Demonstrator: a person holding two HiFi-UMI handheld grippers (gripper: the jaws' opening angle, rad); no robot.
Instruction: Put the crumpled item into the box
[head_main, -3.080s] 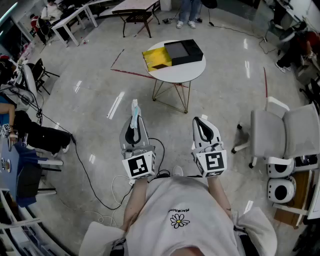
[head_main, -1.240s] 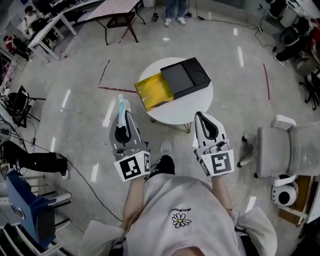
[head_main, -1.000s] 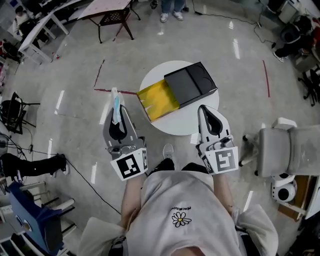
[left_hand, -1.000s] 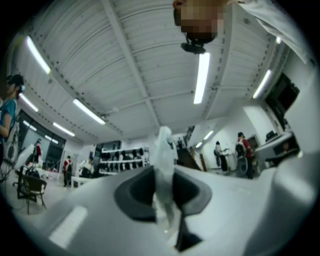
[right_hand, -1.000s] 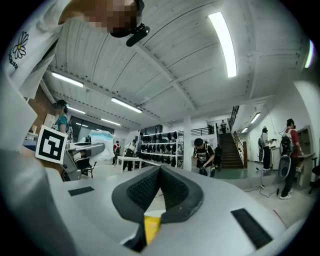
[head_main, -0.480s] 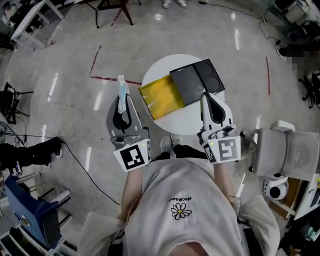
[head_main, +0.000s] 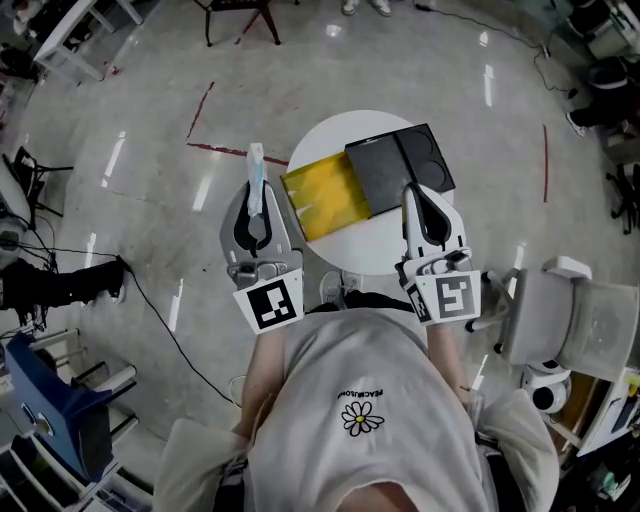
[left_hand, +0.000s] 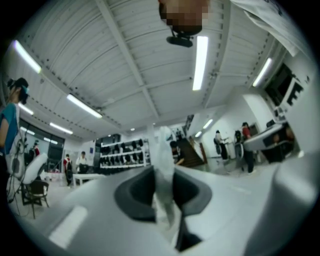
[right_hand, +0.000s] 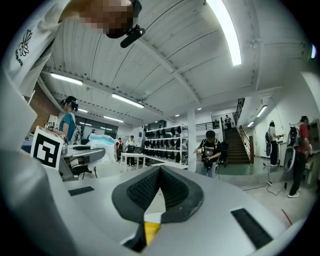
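In the head view a round white table (head_main: 305, 152) carries the box: a flat black part (head_main: 400, 172) and an open yellow part (head_main: 322, 195). My left gripper (head_main: 254, 188) hangs just left of the table, shut on the crumpled item (head_main: 256, 163), a pale white-blue strip that sticks out past the tips. The left gripper view shows that crumpled item (left_hand: 162, 165) pinched between the dark pads of the left gripper (left_hand: 163, 186). My right gripper (head_main: 413, 192) is over the table's right side by the black part, shut and holding nothing. The right gripper view shows the right gripper (right_hand: 160, 175) with pads together.
A white swivel chair (head_main: 585, 320) stands close on the right, with a white rounded device (head_main: 545, 385) below it. A black cable (head_main: 165, 325) snakes over the glossy floor at the left. Red tape lines (head_main: 222, 150) mark the floor beyond the table. The person's shoe (head_main: 334, 290) shows below the table.
The table and box have come from far ahead to right between the two grippers. Both grippers keep their pose, and the left one still holds the crumpled item.
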